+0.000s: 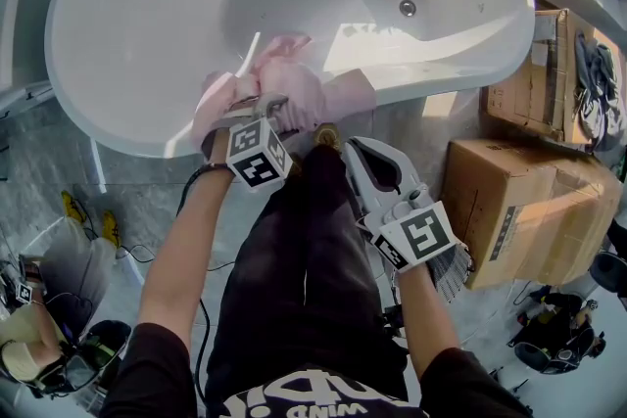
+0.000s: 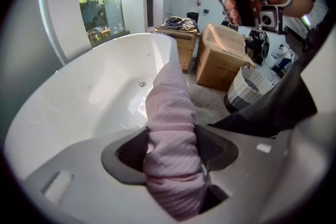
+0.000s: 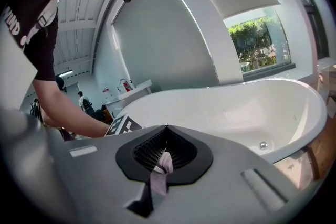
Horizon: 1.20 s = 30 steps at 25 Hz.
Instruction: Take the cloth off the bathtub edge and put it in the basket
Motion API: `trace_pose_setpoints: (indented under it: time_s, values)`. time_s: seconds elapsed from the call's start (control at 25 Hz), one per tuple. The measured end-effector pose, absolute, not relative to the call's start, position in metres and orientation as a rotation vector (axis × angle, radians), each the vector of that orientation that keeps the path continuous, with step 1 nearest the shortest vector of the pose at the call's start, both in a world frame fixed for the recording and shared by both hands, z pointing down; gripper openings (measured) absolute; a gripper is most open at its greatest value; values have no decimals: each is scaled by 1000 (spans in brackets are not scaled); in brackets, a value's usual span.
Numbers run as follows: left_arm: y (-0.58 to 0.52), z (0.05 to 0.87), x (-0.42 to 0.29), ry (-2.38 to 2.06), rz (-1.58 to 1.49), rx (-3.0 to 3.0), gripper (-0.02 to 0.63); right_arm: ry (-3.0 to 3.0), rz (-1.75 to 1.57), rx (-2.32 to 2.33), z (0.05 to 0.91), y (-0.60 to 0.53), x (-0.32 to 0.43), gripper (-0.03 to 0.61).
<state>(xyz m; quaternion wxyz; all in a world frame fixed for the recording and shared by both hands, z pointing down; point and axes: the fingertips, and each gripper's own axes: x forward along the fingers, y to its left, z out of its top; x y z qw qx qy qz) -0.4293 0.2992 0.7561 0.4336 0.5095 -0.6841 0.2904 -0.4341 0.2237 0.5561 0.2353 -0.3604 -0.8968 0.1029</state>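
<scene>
white oval bathtub [image 1: 127, 64] bears the bunched pink cloth [image 1: 284, 88] on its near rim, left gripper [image 2: 170, 149] clamped on it; right gripper [image 3: 164, 157], off the tub, pinches a pale strip [image 3: 160, 173]. seemingly the grasping step; next, lift toward the striped basket [image 2: 249, 86].

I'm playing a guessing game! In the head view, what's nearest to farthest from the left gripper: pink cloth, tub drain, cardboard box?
1. Pink cloth, in the left gripper at the edge of the tub.
2. Tub drain, inside the tub, upper right.
3. Cardboard box, on the floor, far right.
</scene>
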Motion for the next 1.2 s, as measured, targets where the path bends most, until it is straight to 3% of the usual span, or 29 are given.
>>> trace_pose_setpoints:
  time_s: [0.16,0.84,0.92,0.96,1.2]
  values:
    - [300,758,-424,-1636,732,1308,229,-2462,285,-966,559,219,-435,9]
    - [301,733,-427,-1695,669,1229,172,-2443,285,-965,552,209,-430,9]
    - [301,727,-429,-1722,632,1210,133,-2439,284,-962,552,206,-430,9]
    - [301,724,-430,-1733,611,1198,50,-2438,284,-959,552,204,-431,9]
    - [299,715,-428,-1752,533,1161,31,-2434,276,-950,544,202,-434,9]
